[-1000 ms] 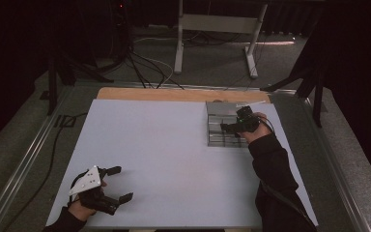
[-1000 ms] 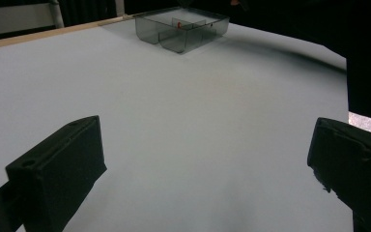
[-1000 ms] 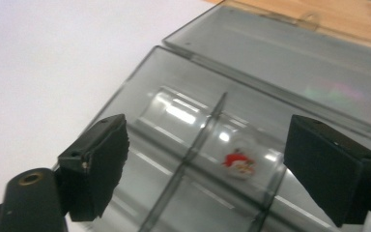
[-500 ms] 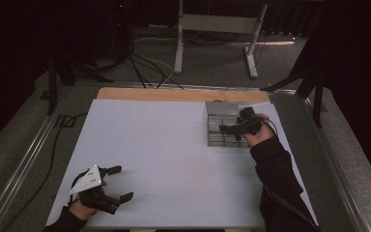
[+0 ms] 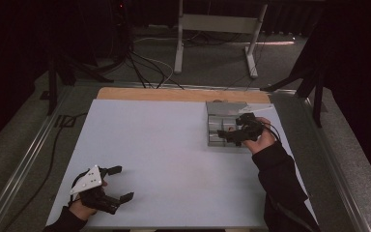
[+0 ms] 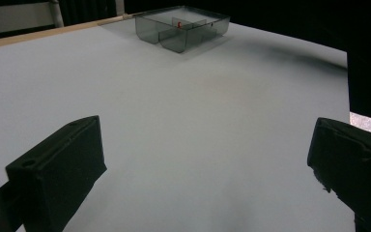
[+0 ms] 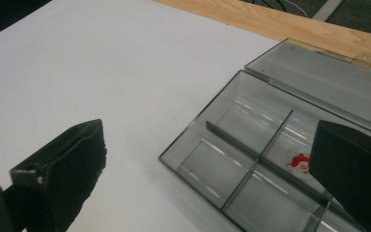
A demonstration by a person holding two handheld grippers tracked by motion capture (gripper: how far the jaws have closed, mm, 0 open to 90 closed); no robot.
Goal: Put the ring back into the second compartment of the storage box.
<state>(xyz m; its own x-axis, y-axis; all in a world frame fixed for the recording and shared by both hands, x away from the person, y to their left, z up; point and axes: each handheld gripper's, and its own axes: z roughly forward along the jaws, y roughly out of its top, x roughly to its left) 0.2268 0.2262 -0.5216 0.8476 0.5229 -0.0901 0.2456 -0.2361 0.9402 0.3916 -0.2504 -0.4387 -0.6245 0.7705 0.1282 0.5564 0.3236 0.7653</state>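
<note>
Two grippers are at work here, and they stand well apart. The right gripper point(image 5: 232, 134) hangs over the near edge of the smoky clear box point(image 5: 222, 126), out at about two o'clock on the pale table point(image 5: 174, 159). Its jaws have just been opening and now gape wide with nothing between them, which I take as a release: the hand dropped its load and is lifting clear. That load looks to be the small red-and-white piece point(image 7: 300, 163), lying loose on the floor of one compartment, partly hidden behind the right jaw; I cannot tell exactly what it is. It also shows as a red speck from the left gripper view point(image 6: 179, 25).

The left gripper point(image 5: 118, 183) sits low at about seven o'clock, jaws spread and empty, aimed across the bare table towards the box. It seems parked there, keeping out of the way.

The box itself is dark tinted plastic, shallow, split by thin walls into several compartments. Its hinged lid point(image 7: 328, 84) lies folded back flat towards the wooden strip point(image 5: 174, 94) at twelve o'clock, so the compartments stay open from above.
</note>
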